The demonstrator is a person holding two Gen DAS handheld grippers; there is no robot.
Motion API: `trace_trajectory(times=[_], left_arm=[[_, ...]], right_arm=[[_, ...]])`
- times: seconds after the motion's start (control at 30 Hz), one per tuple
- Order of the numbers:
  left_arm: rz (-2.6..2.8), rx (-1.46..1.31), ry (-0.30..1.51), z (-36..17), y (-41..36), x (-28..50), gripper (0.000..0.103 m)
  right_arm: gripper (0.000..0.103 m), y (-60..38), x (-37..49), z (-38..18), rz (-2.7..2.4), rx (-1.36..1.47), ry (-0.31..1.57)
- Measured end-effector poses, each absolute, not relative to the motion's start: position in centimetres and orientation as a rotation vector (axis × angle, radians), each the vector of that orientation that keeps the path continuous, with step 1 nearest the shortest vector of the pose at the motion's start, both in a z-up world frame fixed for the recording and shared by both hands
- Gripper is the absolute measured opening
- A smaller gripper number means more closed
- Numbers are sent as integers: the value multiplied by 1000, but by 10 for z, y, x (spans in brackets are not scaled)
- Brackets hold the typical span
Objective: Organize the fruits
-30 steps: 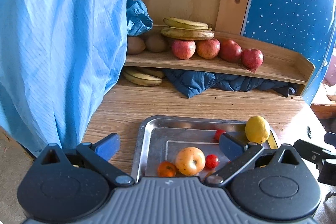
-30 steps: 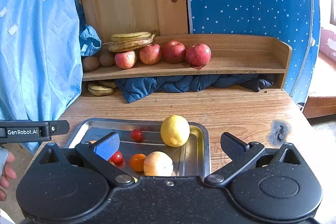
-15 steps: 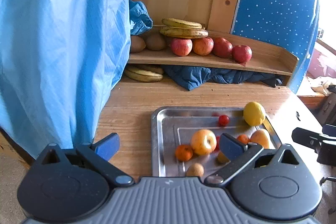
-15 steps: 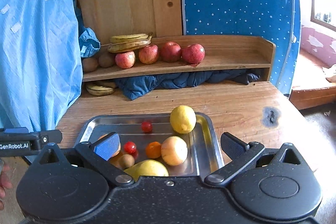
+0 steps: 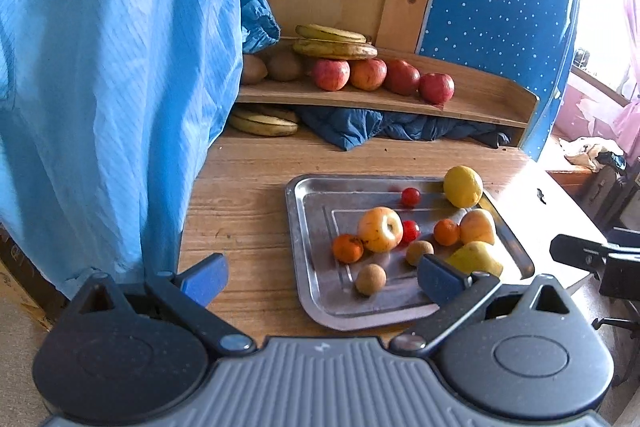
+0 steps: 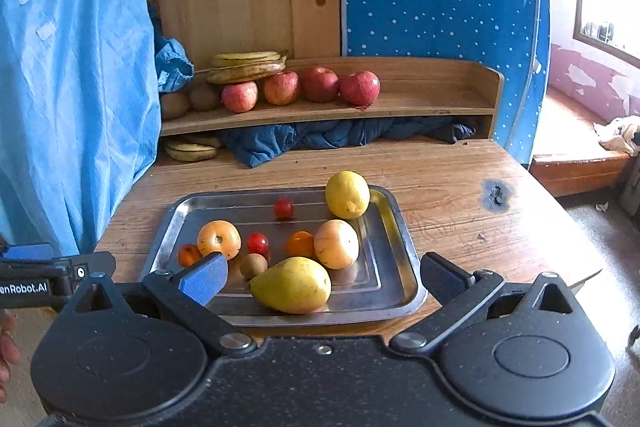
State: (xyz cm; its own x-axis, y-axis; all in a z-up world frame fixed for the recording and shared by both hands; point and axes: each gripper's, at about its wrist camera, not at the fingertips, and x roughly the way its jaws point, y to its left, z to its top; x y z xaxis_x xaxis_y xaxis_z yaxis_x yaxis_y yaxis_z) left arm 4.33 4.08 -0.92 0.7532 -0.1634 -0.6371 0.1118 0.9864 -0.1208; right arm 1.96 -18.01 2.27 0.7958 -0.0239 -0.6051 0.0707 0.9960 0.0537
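Fruit loose in the tray point(image 6: 404, 227), which sits at the table's point(image 6: 460, 195) near edge. Pear point(image 6: 291, 284) at tray's near edge, long axis roughly left-right, stem end toward the left. Lemon point(image 6: 347, 194) in far right corner; two pale apples point(image 6: 219, 239), oranges, cherry tomatoes and small brown fruits between. Right gripper point(image 6: 320, 277) hovers just short of the near rim, fingers wide apart and empty, pear dead ahead between them. Left gripper point(image 5: 322, 277) also spread and empty, but offset to the tray's left. Judgement: right hand is nearer; pear is the likely first pick, bound for the shelf point(image 6: 420, 107) at the table's far edge.
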Motion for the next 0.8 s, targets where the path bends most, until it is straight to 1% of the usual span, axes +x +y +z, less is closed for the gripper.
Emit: trace_trajectory(times=[0.43,0.8], left_arm=[[-75,-110,716,-11,25,22,102],[-18,-108,724,-12,9,3,102]], right_arm=[[102,-187,13,18,60,4,679],[102,-208,10,6,95,30,722]])
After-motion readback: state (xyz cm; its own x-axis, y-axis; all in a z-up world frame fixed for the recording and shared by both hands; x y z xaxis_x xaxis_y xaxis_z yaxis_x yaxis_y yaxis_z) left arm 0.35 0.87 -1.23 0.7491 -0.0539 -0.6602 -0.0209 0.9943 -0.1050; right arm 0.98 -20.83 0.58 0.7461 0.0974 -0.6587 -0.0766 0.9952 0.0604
